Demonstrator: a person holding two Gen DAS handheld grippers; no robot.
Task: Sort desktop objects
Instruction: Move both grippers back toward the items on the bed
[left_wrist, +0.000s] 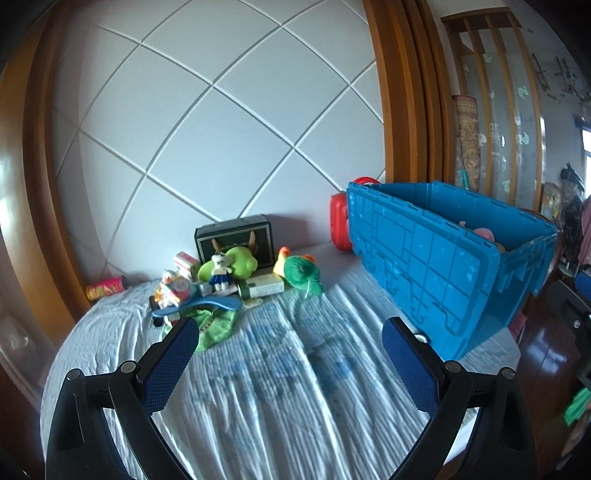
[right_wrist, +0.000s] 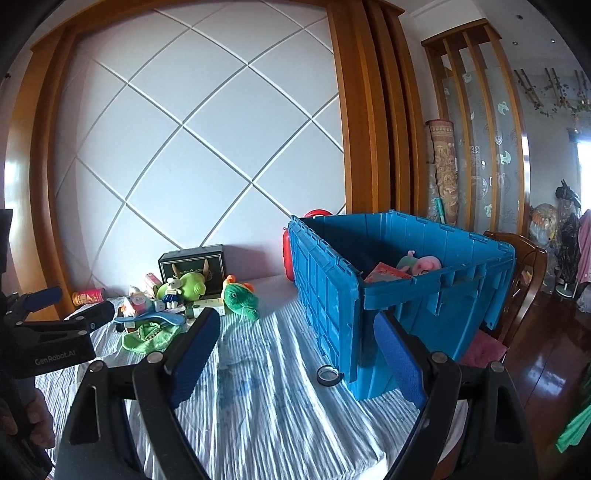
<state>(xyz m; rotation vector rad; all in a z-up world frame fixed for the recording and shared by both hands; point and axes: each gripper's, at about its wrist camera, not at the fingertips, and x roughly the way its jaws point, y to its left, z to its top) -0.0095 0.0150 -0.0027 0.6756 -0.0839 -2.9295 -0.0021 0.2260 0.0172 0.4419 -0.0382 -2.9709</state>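
A pile of toys lies at the far left of the table: a green plush fish (left_wrist: 302, 272) (right_wrist: 240, 298), a small teddy bear (left_wrist: 220, 268) (right_wrist: 172, 288), a lime plush (left_wrist: 242, 260), a blue hanger (left_wrist: 201, 306), a green cloth (left_wrist: 214, 326) (right_wrist: 149, 336) and small boxes. A blue crate (left_wrist: 436, 258) (right_wrist: 388, 288) stands at the right and holds a pink plush (right_wrist: 424, 264) and a red book (right_wrist: 386, 275). My left gripper (left_wrist: 290, 334) is open and empty above the cloth-covered table. My right gripper (right_wrist: 297, 326) is open and empty near the crate's corner. The left gripper (right_wrist: 70, 304) shows in the right wrist view.
A black box (left_wrist: 234, 236) stands against the wall behind the toys. A pink can (left_wrist: 105, 287) lies at the far left. A red case (left_wrist: 340, 221) stands behind the crate. A roll of black tape (right_wrist: 330, 376) lies by the crate. A wooden chair (right_wrist: 524, 280) stands at the right.
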